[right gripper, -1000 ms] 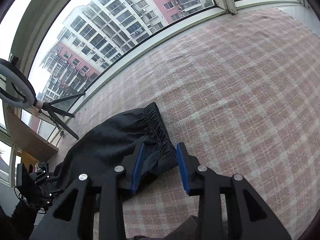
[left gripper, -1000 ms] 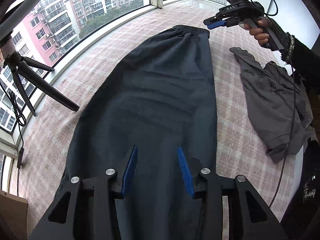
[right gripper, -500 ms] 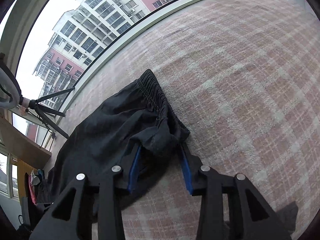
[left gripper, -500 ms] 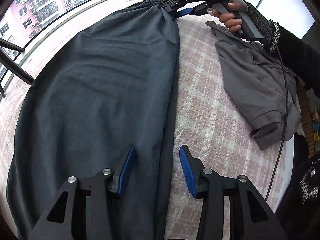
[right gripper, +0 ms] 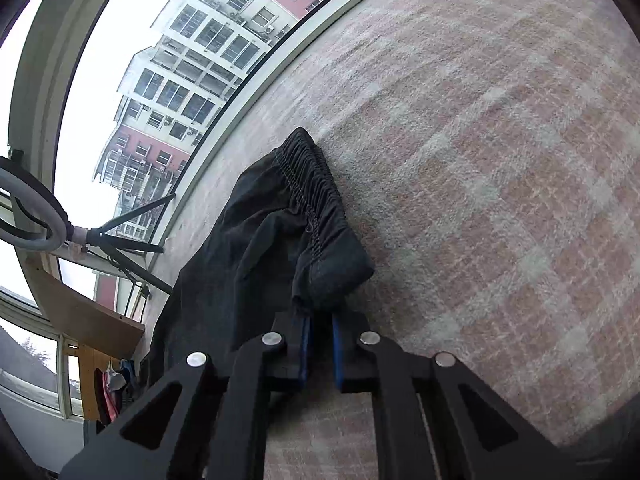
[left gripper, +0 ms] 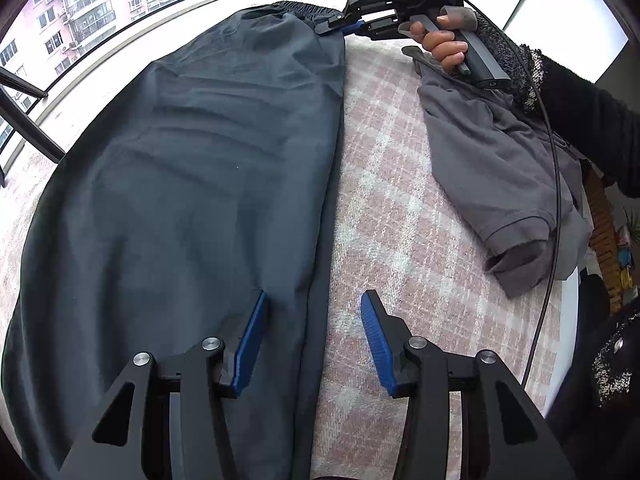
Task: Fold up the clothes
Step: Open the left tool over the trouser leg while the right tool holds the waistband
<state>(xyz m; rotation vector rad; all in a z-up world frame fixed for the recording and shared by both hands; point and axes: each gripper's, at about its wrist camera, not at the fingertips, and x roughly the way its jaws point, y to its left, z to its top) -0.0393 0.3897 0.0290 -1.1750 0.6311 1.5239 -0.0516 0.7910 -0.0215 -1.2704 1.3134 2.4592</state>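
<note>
Dark trousers (left gripper: 192,168) lie lengthwise on the pink checked bedspread (left gripper: 400,200), waistband at the far end. My left gripper (left gripper: 314,312) is open, low over the right edge of a trouser leg, with the cloth's edge running between its blue pads. My right gripper (left gripper: 340,26), held in a hand at the top of the left wrist view, is shut on the waistband corner. From the right wrist, that gripper (right gripper: 319,326) has its blue pads pinched on the bunched elastic waistband (right gripper: 316,208), lifted slightly off the bedspread (right gripper: 500,160).
A grey shirt (left gripper: 500,168) lies crumpled on the bed's right side, with a black cable (left gripper: 554,184) trailing over it. Black tripod legs (left gripper: 28,120) and a ring light (right gripper: 32,216) stand by the window at left. A dark sleeve (left gripper: 584,108) reaches in from the right.
My right gripper has closed on the waistband corner and pulled it up. My left gripper has shifted right to the trouser leg's right edge, still open.
</note>
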